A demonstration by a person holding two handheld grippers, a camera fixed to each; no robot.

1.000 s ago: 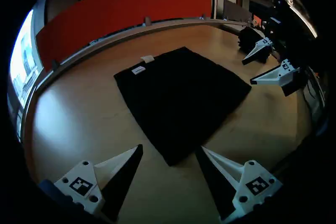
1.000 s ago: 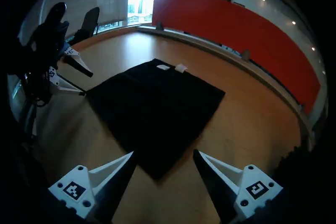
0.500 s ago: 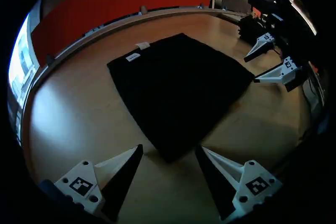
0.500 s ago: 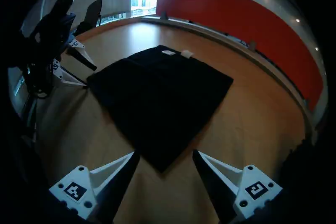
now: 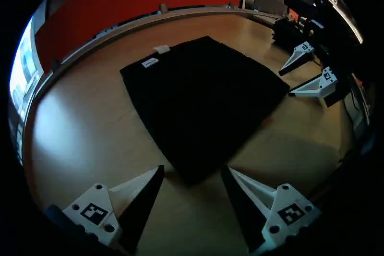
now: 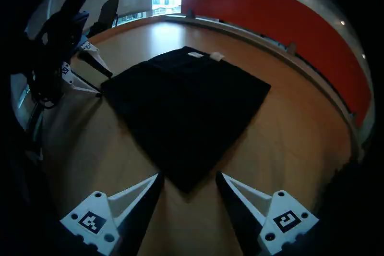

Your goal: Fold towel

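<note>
Left gripper view: the left gripper (image 5: 192,180) has eased forward. The near corner of the black towel (image 5: 201,97), flat on the tabletop (image 5: 81,126), now sits at 6 o'clock between wide-open fingers, ready for pinching.

Right gripper view: the right gripper (image 6: 188,185), open slightly narrower than before, likewise straddles a corner. Whether it touches the cloth is unclear, and the dark fabric hides any creases.

left tongs (image 5: 192,168) and right tongs (image 6: 189,175) each stand spread wide, angled forward and down.

The left gripper (image 5: 192,168) is closing in on a corner of the towel (image 5: 201,97). The right gripper (image 6: 188,174) is doing likewise, its fingers narrowing slightly.
</note>
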